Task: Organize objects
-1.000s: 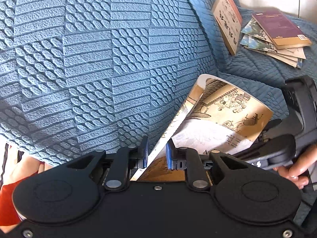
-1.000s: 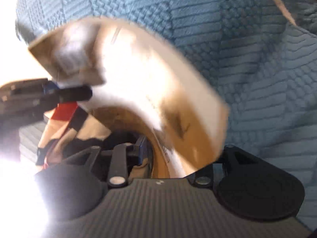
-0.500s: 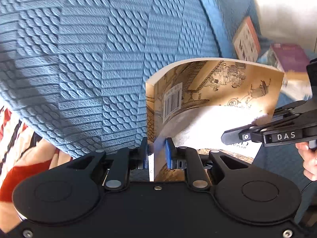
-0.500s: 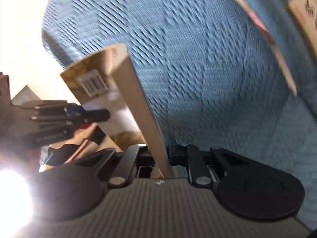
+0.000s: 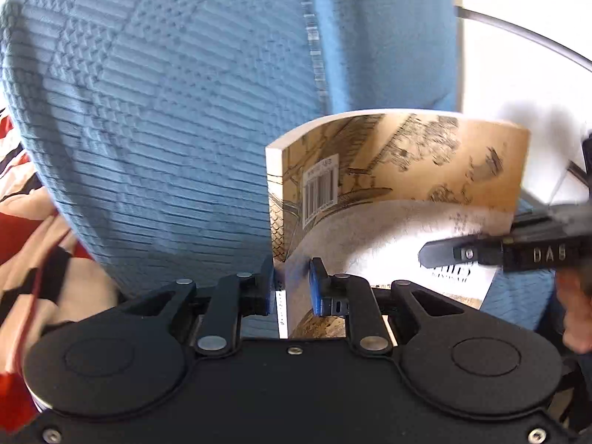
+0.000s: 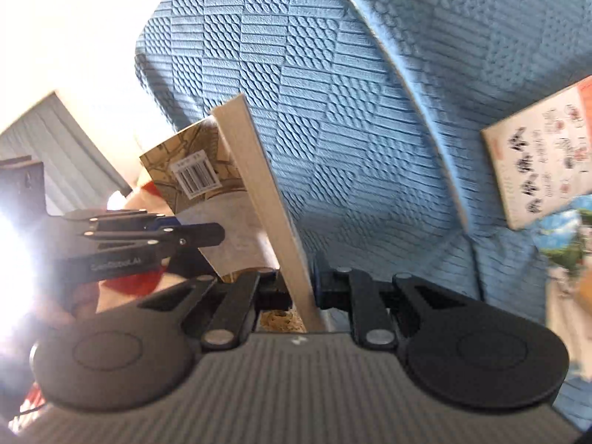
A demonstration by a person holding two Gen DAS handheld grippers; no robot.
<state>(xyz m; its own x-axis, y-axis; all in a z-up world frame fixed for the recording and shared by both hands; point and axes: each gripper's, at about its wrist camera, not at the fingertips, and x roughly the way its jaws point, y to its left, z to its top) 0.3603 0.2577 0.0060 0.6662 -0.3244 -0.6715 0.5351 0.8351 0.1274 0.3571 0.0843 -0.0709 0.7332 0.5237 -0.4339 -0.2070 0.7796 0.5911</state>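
Observation:
A tan paperback book (image 5: 388, 170) with old line drawings and a barcode is held up in the air in front of the blue sofa back. My left gripper (image 5: 292, 283) is shut on its lower corner near the spine, blue pads on both covers. The right gripper (image 5: 425, 255) reaches in from the right and clamps the book's far edge. In the right wrist view the book (image 6: 259, 192) stands edge-on, its page block pinched in my right gripper (image 6: 301, 285). There the left gripper (image 6: 218, 235) grips the barcode side from the left. The cover bows between the two grips.
A blue textured sofa cover (image 5: 166, 111) fills the background. A white illustrated book (image 6: 544, 159) leans against the sofa back at right, with a colourful book (image 6: 566, 244) below it. Red and striped clothing (image 5: 22, 222) shows at left, and a hand (image 5: 573, 314) at right.
The book has risen off the seat and turned upright. The right gripper's jaws closed on its edge. Both grippers moved up, and the stack of books left the left wrist view.

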